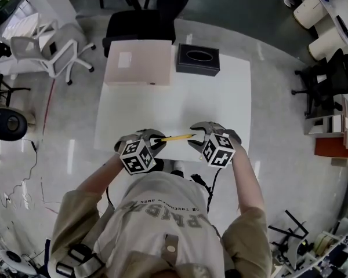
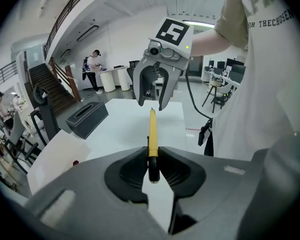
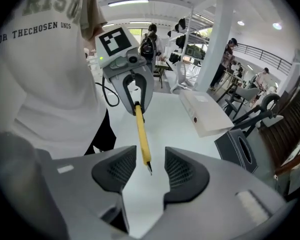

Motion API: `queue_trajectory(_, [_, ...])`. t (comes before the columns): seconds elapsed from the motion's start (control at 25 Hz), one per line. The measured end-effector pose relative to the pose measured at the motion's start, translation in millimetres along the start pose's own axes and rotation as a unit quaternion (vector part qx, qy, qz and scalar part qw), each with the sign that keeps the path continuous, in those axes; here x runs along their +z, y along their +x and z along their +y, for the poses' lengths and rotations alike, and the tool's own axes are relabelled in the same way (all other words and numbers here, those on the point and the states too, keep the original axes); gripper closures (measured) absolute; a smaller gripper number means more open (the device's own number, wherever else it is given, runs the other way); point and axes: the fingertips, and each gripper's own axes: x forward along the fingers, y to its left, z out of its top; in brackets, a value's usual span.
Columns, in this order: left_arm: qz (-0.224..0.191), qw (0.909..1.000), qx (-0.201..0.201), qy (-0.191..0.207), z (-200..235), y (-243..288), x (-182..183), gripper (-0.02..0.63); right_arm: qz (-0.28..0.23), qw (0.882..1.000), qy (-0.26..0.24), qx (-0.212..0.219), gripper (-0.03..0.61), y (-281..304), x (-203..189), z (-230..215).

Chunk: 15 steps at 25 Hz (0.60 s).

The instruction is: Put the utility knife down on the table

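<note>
The shirt [image 3: 37, 34] print reads "FOR THE CHOSEN ONES"; over the near edge of the table [image 1: 220, 91] the left gripper [image 2: 152, 171] pinches the black end of the yellow utility knife [image 2: 153, 131], the right gripper [image 3: 145, 171] stands spread around its blade tip, a detail only the gripper views resolve, and a beige box [image 1: 138, 62] and a black tissue box [image 1: 198, 59] sit at the far edge.

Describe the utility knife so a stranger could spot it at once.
Over the white table's near edge two grippers face each other. The utility knife spans them, dark end clamped in the left gripper, tip between the right gripper's open jaws. It alone is slim and yellow, unlike the beige box and black tissue box beyond.
</note>
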Motion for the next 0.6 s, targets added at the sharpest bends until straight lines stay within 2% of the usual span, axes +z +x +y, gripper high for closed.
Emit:
queue_trajectory(0.2, [-0.002,0.9998,-0.021,0.004,-7.8,8.2,-0.4,0.540,0.032,0.999,-0.012,0.041,0.422,18.1,-7.4,19.6])
queue_trajectory(0.48, [-0.013,0.9993,-0.034,-0.001,-13.2,23.4,-1.0,0.540,0.091,0.993,-0.057,0.050,0.424,51.0,-34.4,27.2])
queue_trajectory(0.6, [-0.014,0.9991,-0.039,-0.001,-12.4,26.0,-2.3,0.540,0.100,0.992,-0.064,0.053,0.462,54.9,-38.5,24.2])
